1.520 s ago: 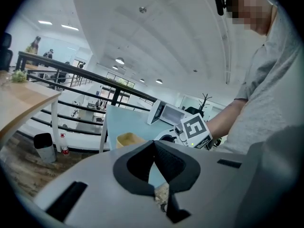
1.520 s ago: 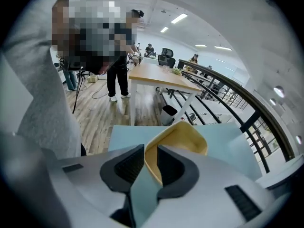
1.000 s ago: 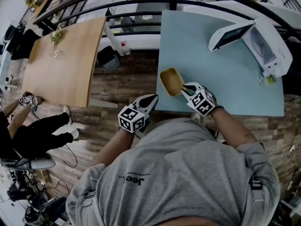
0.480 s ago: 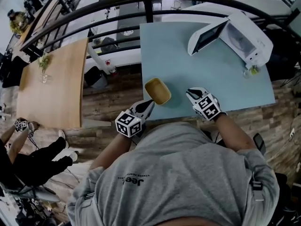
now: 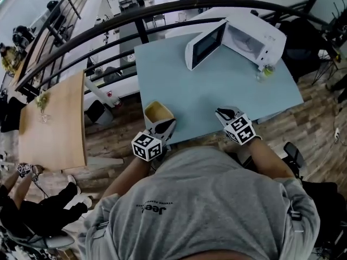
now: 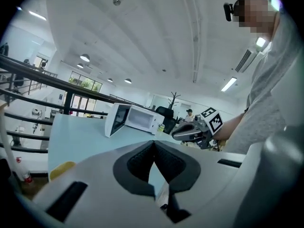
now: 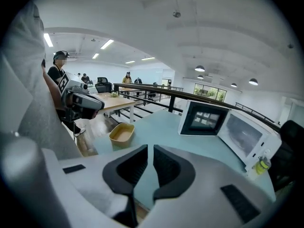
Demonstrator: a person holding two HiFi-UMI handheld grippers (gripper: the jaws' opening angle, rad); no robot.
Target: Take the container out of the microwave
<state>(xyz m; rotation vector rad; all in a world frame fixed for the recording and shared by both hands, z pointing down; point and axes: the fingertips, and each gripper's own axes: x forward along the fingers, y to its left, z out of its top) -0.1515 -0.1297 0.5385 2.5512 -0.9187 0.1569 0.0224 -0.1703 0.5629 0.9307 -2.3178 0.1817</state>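
holding both grippers low at the near table edge. my left gripper (image 5: 165, 124): jaws closed tip to tip, nothing in them. my right gripper (image 5: 222, 111): jaws all but together, empty. container (image 5: 157, 111) sits on the table (image 5: 217, 85) just past my left gripper. microwave (image 5: 246, 37) well beyond, door open, cavity looks empty. i judge the removal done; perhaps only the door is left.
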